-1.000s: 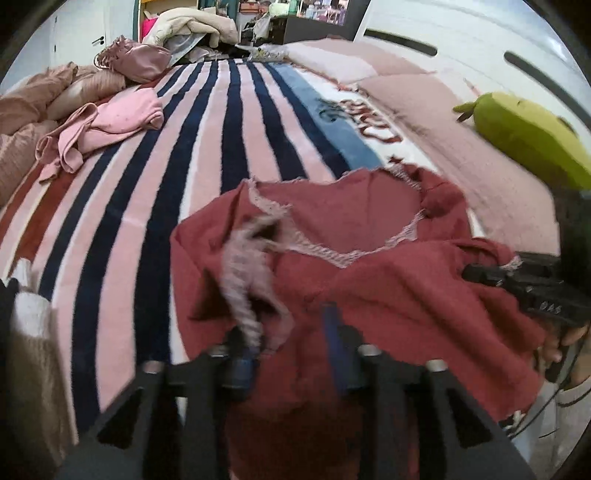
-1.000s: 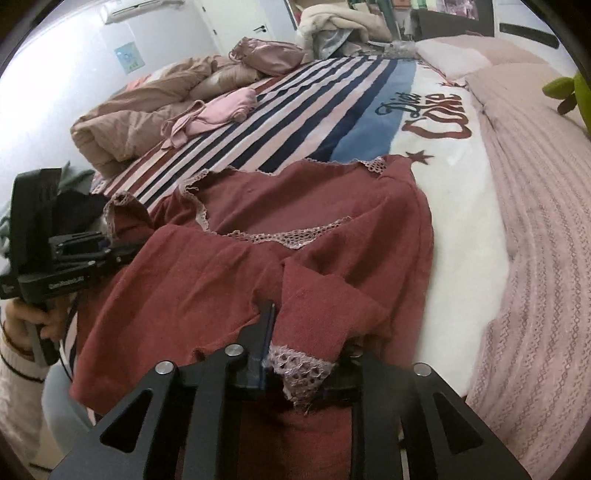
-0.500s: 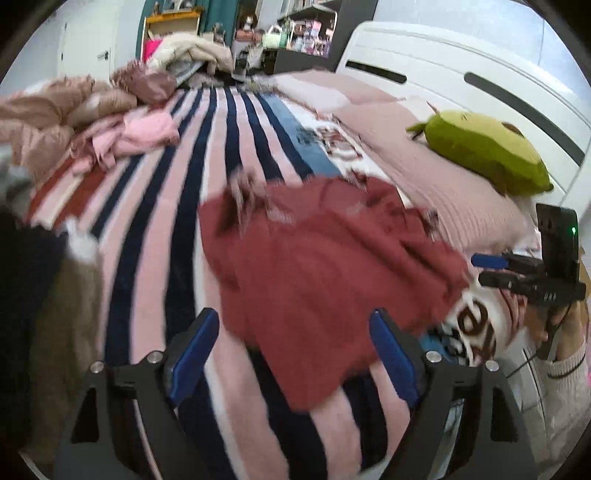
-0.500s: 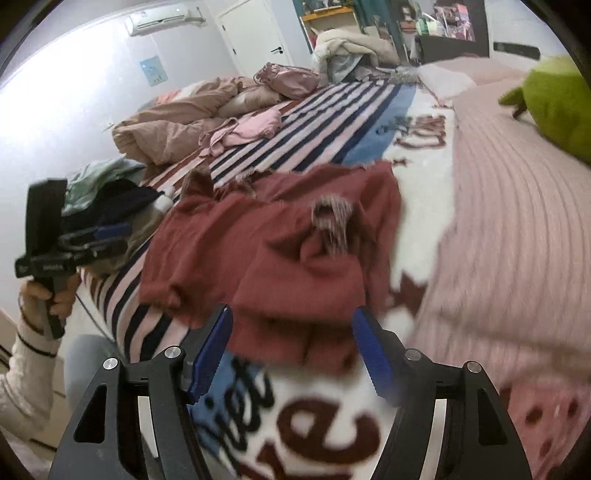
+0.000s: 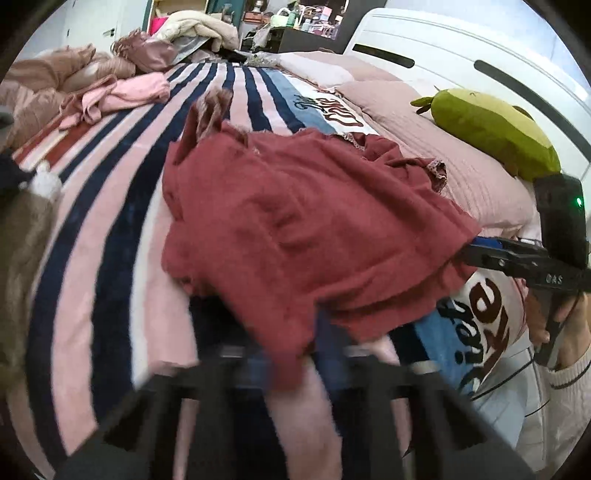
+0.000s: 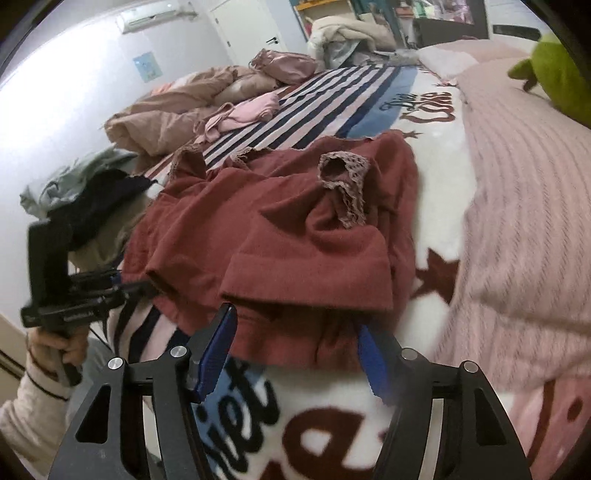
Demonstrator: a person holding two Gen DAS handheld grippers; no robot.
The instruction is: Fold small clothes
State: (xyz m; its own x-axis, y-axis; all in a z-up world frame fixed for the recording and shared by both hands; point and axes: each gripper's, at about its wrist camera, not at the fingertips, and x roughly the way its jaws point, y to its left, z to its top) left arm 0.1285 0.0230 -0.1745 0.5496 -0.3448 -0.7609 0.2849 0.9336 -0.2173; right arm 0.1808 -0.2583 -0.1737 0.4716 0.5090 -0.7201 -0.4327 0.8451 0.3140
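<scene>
I see a striped blanket (image 5: pixel 110 206) spread over the bed, a crumpled pink garment (image 5: pixel 125 92) far left on it, a green plush toy (image 5: pixel 491 133) at the right on the pink quilt (image 6: pixel 524 177) — and a white door (image 6: pixel 243 29) beyond.

left wrist view: low over the near bed edge, angled down, close on the crumpled dark red knit top with lace trim (image 5: pixel 306 229). right wrist view: same edge, further right, equally near. both share that top, the striped pink-and-navy blanket (image 6: pixel 314 110) and each other's handheld rig.
</scene>
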